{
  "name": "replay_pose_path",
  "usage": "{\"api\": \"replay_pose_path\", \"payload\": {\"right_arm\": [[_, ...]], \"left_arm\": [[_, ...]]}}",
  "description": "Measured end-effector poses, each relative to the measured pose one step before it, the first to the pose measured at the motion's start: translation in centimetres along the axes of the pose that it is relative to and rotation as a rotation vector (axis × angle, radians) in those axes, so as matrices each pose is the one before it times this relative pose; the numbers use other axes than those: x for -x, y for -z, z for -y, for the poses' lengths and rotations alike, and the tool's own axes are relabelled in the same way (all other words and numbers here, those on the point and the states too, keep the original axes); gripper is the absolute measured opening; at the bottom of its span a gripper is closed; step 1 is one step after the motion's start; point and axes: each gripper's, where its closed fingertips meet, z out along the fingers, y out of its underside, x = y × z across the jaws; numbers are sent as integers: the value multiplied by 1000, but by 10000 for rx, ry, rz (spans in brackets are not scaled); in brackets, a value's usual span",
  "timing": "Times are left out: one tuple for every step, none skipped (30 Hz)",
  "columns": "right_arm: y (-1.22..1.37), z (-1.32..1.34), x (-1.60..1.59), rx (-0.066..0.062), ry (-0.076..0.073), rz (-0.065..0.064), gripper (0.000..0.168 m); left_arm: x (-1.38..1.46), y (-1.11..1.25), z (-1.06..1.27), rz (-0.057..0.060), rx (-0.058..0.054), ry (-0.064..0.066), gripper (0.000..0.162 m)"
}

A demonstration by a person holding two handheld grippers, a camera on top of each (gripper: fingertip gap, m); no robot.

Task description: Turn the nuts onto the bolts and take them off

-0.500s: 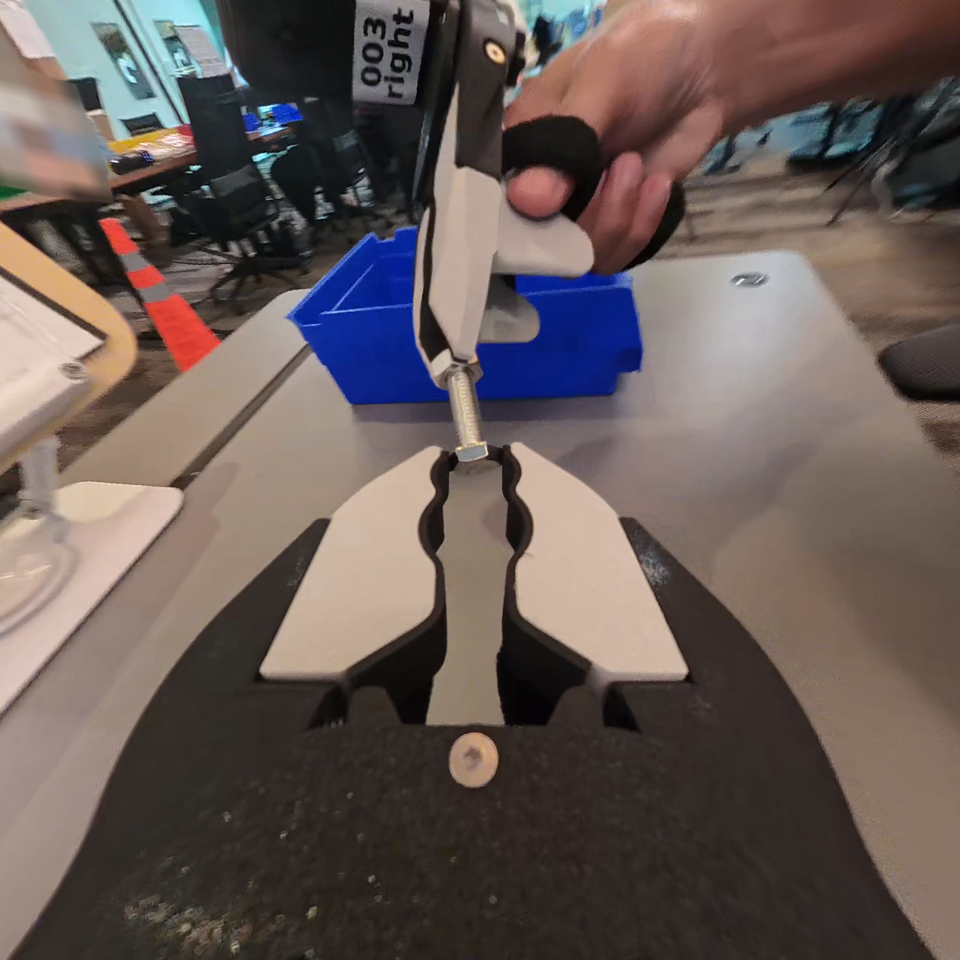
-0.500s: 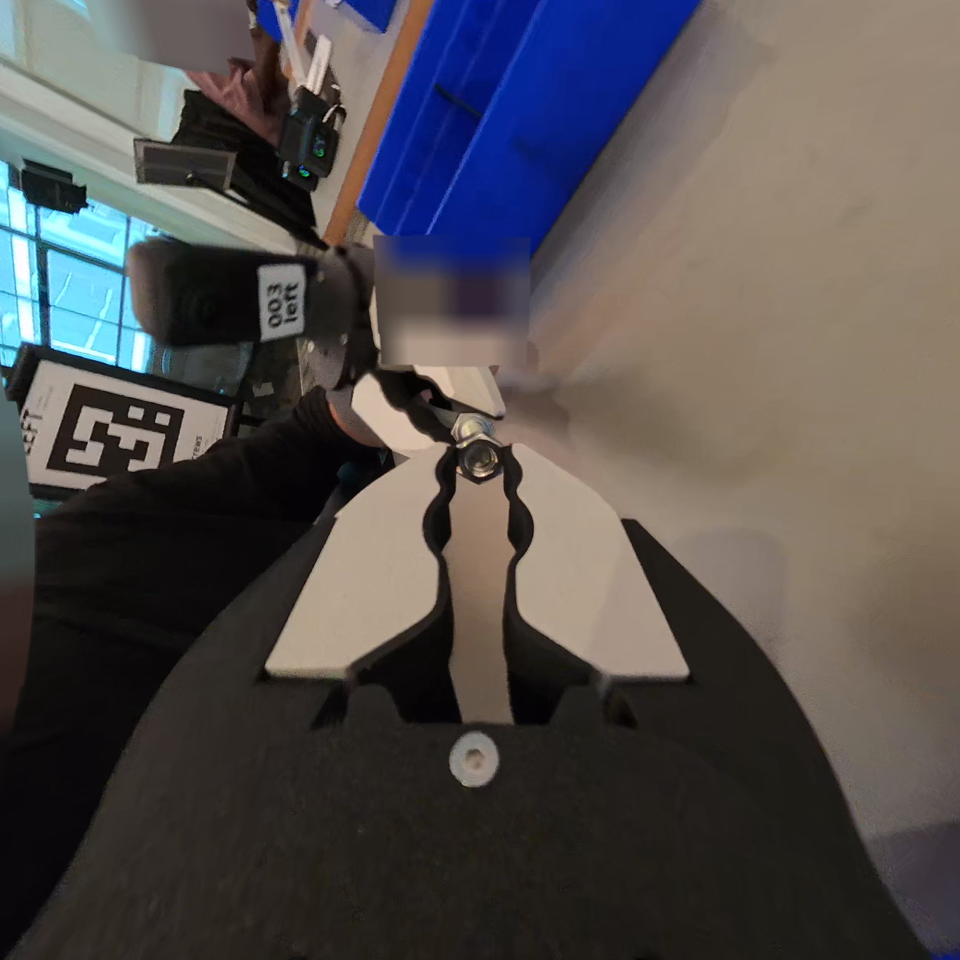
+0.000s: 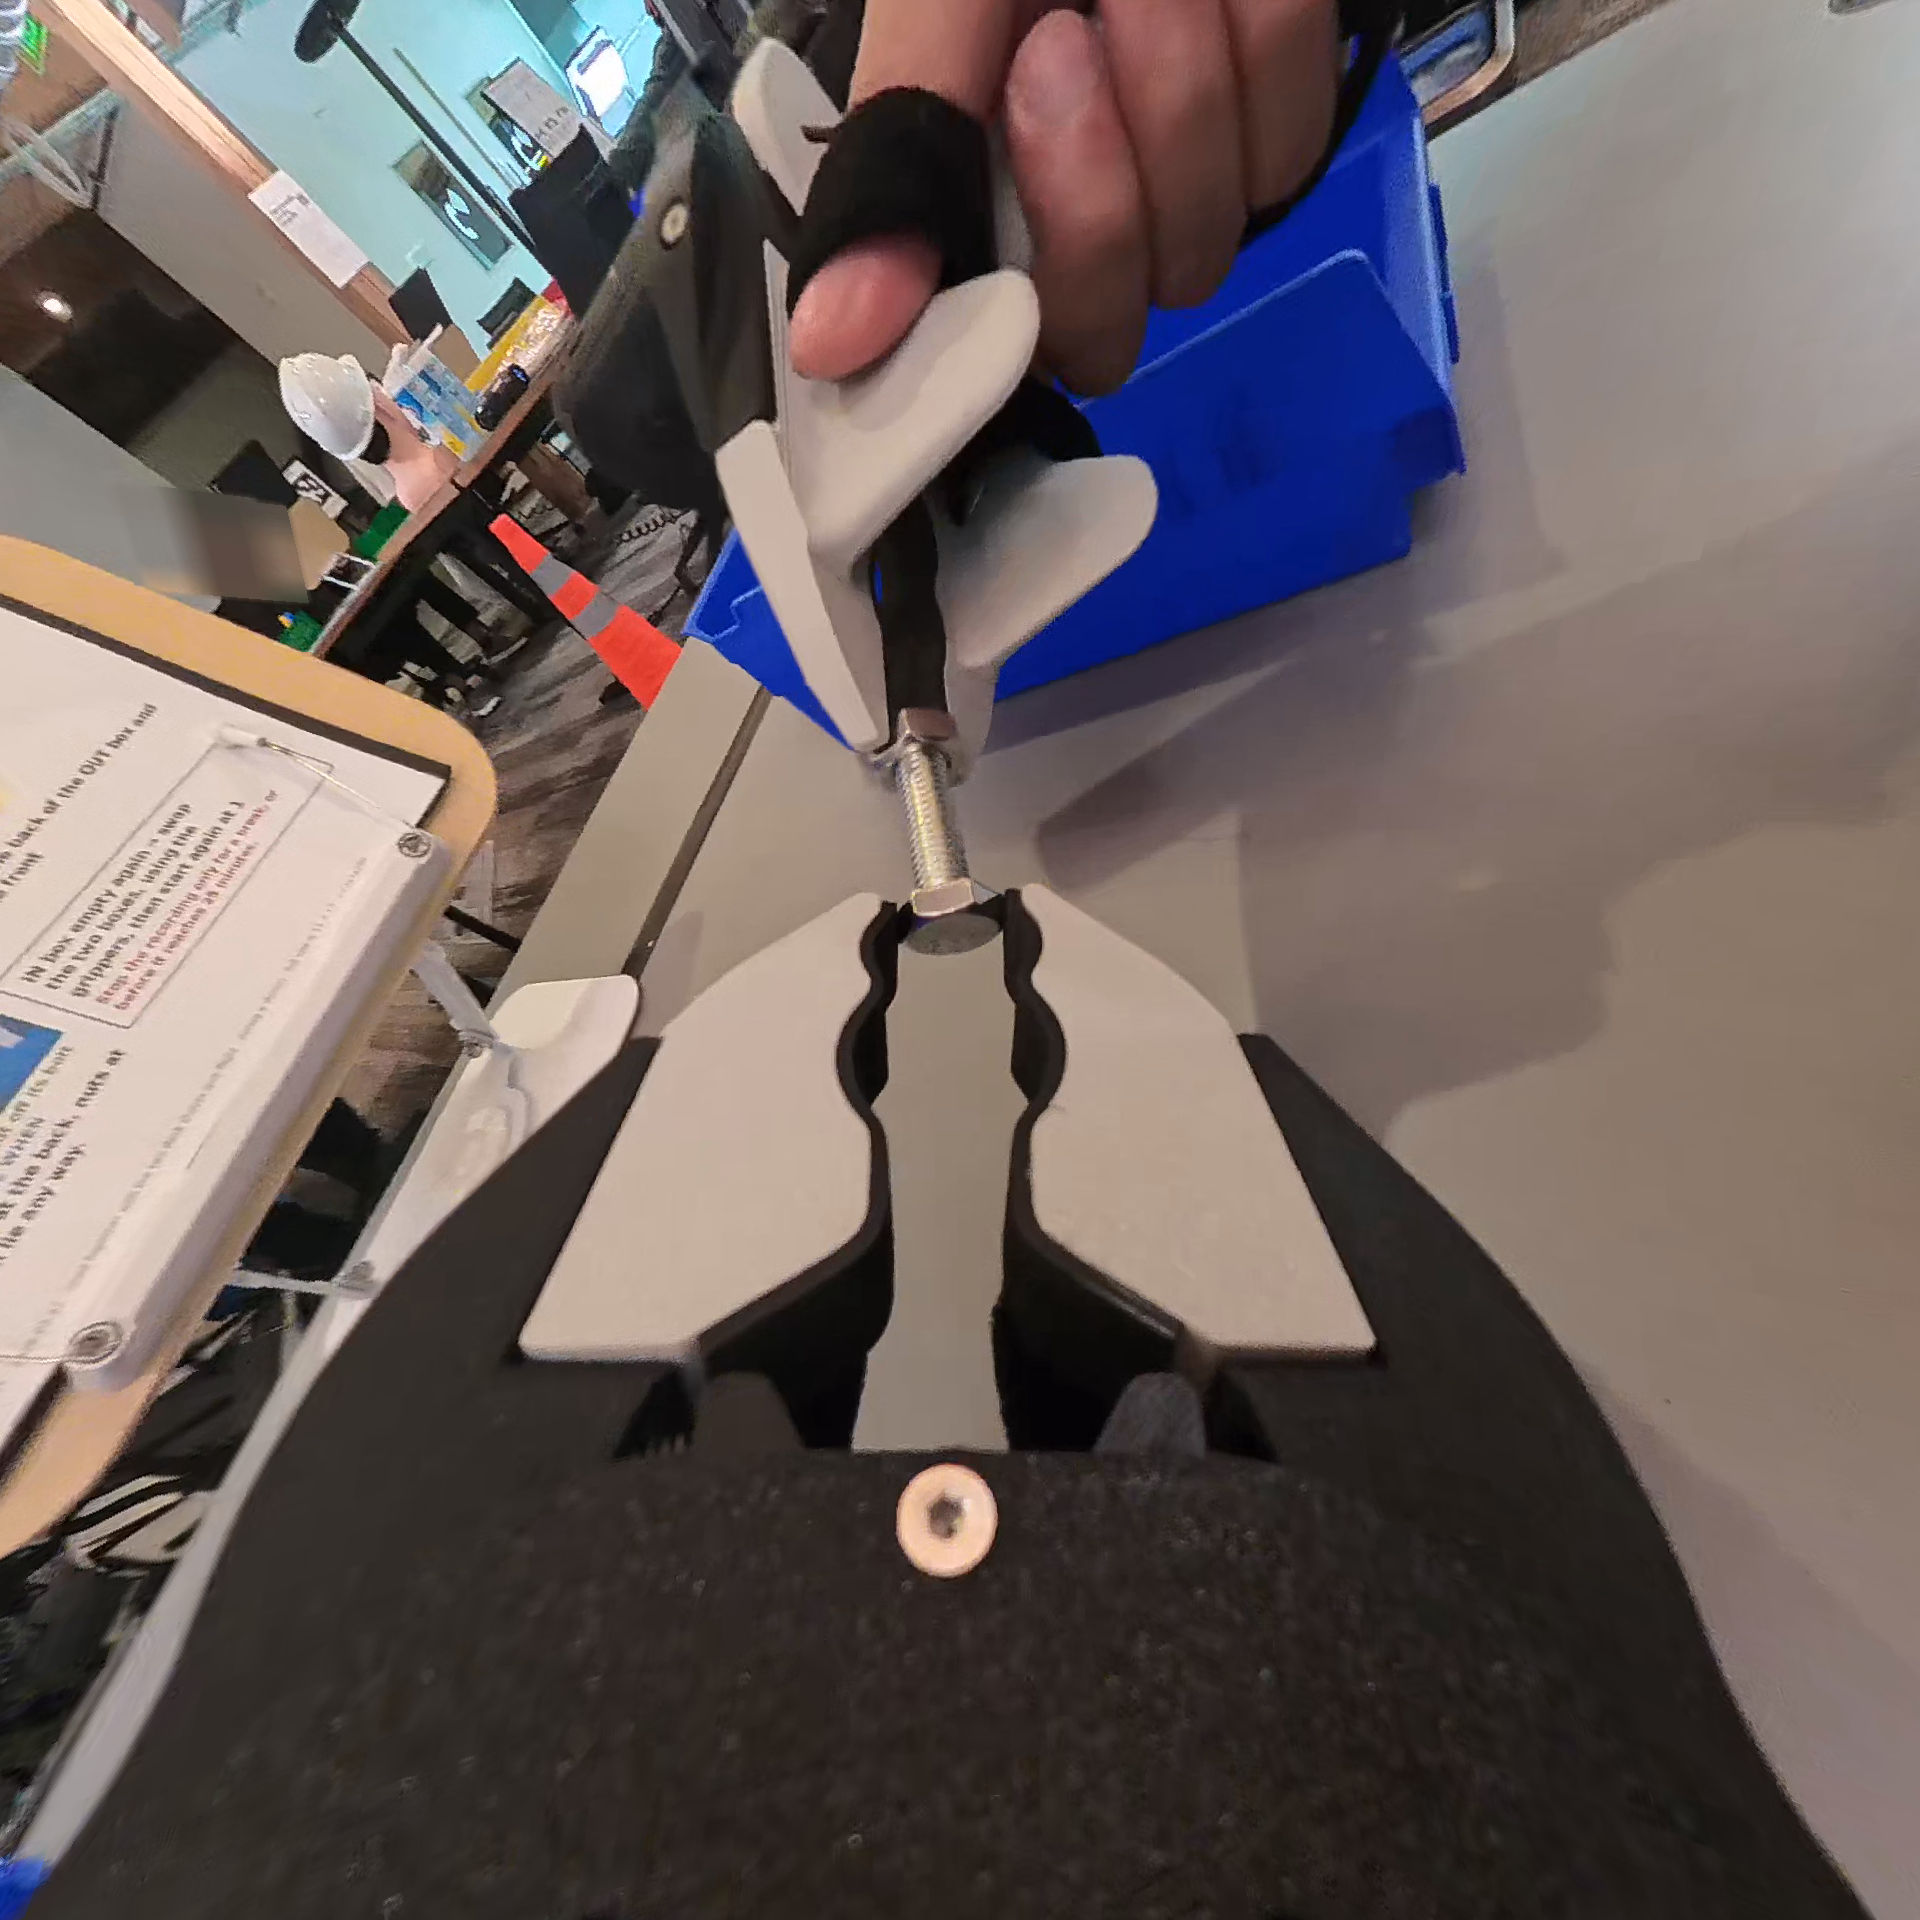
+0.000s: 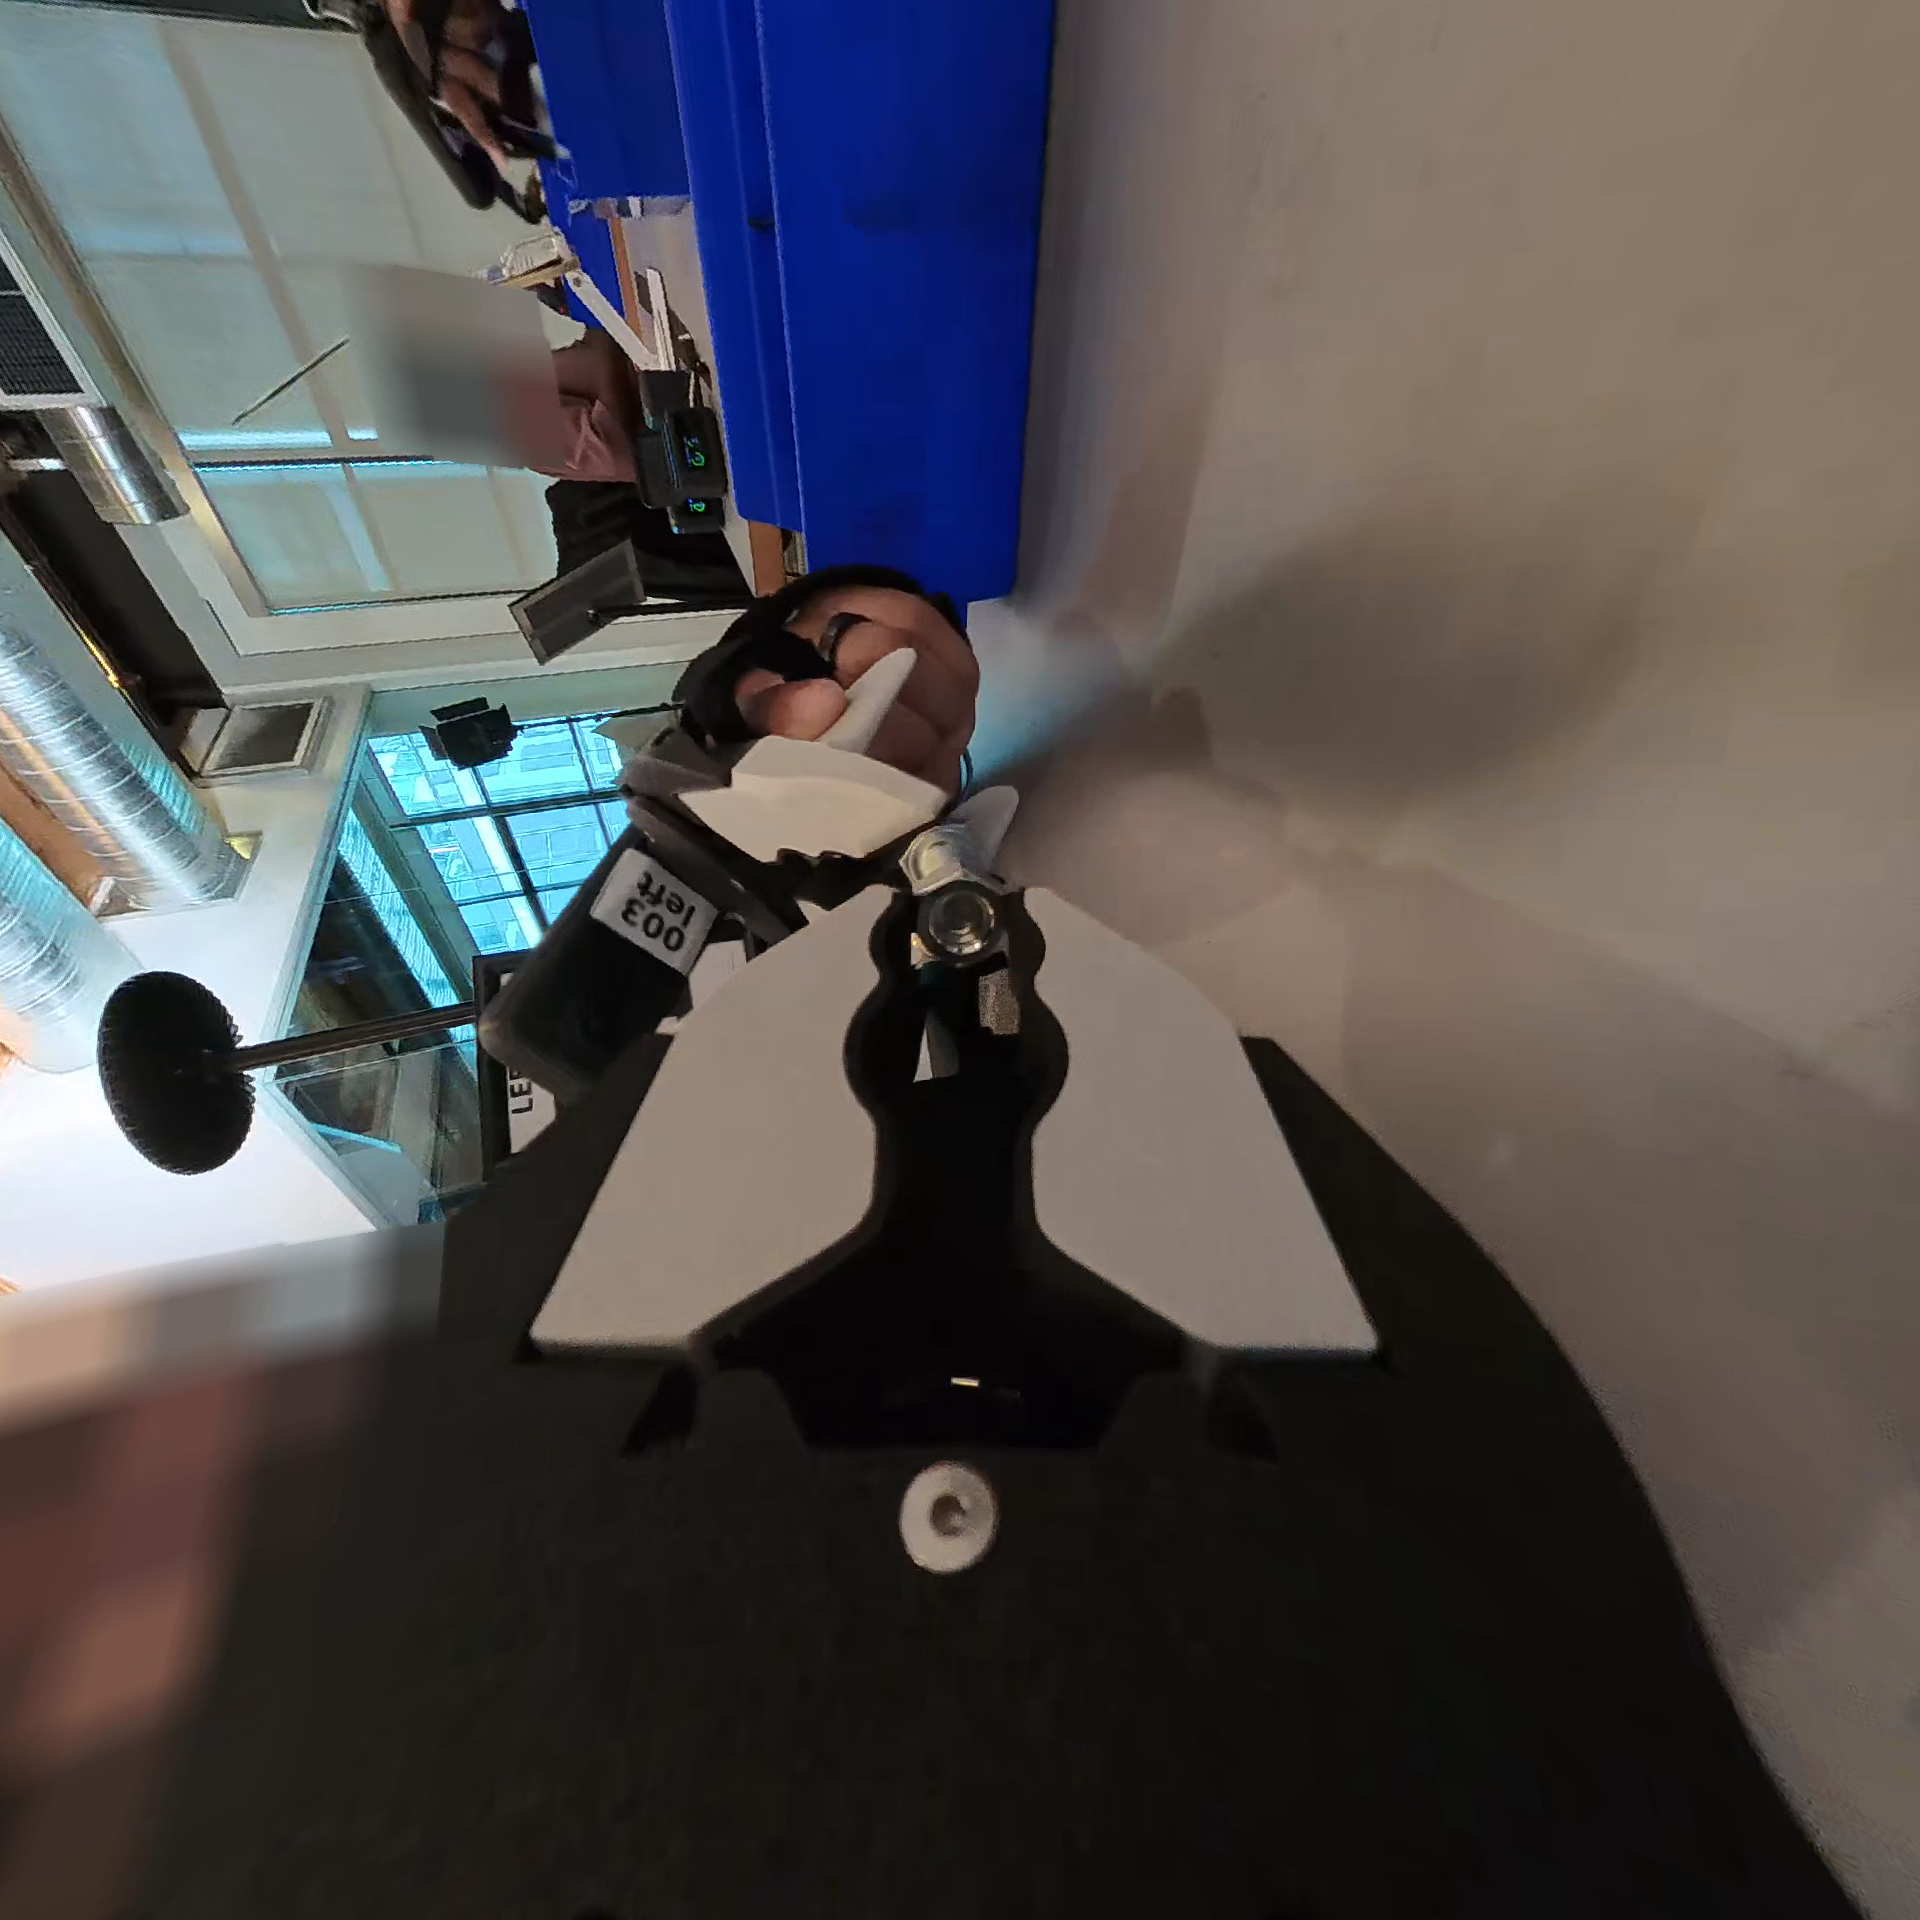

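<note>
**Currently held: one bolt with nut, pinched between two grippers**

Item 1. Bolt [image 3: 938,831]. Silver, threaded, hex head. In the left wrist view its head sits clamped between the tips of the left gripper [image 3: 951,925], and the shank runs up and away from them, above the grey table [image 3: 1558,831]. In the right wrist view the bolt [image 4: 964,925] is seen end-on.

Item 2. Nut [image 3: 923,727]. Silver, hexagonal, threaded onto the far end of the shank, well apart from the head. The right gripper [image 3: 914,740] is clenched on it from above. In the right wrist view the nut [image 4: 951,961] sits between that gripper's own tips [image 4: 961,940].

Item 3. Left gripper. Grey fingers [image 3: 748,1143] on a black body, closed down to the width of the bolt head. In the right wrist view it appears beyond the bolt [image 4: 951,847], tilted.

Item 4. Right gripper. Held by a hand [image 3: 1039,187] with a black finger strap, angled down toward the bolt.

Item 5. Blue bin [image 3: 1299,447]. Stands on the table behind the right gripper; contents not visible.

Item 6. Printed sheet on a board [image 3: 156,987], at the left edge of the table.

Item 7. Orange cone [image 3: 603,613], on the floor past the table.
</note>
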Motion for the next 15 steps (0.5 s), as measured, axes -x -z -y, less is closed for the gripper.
{"api": "replay_pose_path", "payload": {"right_arm": [[18, 34, 92, 5, 40, 39, 17], [-12, 30, 141, -19, 54, 65, 17], [-21, 61, 112, -38, 85, 28, 17], [-31, 49, 100, -27, 85, 6, 17], [-16, 52, 75, -10, 41, 46, 17], [-7, 57, -5, -12, -24, 41, 17], [-20, 39, -84, -8, -51, 9, 17], [-10, 13, -133, 0, -70, 11, 17], [-17, -24, -179, 16, -82, -12, 17], [-26, -47, -142, 34, -51, -5, 19], [-27, -68, -100, 52, -49, 9, 20], [-26, -31, -78, 38, -26, -15, 21], [-4, 45, 26, -18, 19, 16, 24], [14, 65, 104, -17, 32, 46, 25], [31, 58, 84, -12, 46, 10, 26]], "left_arm": [[19, 5, 26, -111, -92, 234, 18], [98, 25, -14, -77, -57, 195, 18], [80, 67, 61, -66, -103, 166, 18], [58, 31, -13, -77, -35, 174, 18], [71, 26, 14, -29, -45, 104, 18], [25, 16, 27, 6, -44, 36, 18], [-23, -49, -70, 12, 47, -28, 18], [-20, -61, -115, 64, 82, -134, 18], [-100, -76, -114, 37, 95, -166, 18], [-142, -99, -116, -2, 111, -127, 18], [-100, -48, 0, 13, 7, -80, 18], [-144, -57, -5, -60, 10, -4, 18], [-128, -77, -86, -79, 63, 17, 18], [44, -30, -44, 43, -4, -17, 18], [-2, -26, -67, -22, 13, 20, 18]]}}
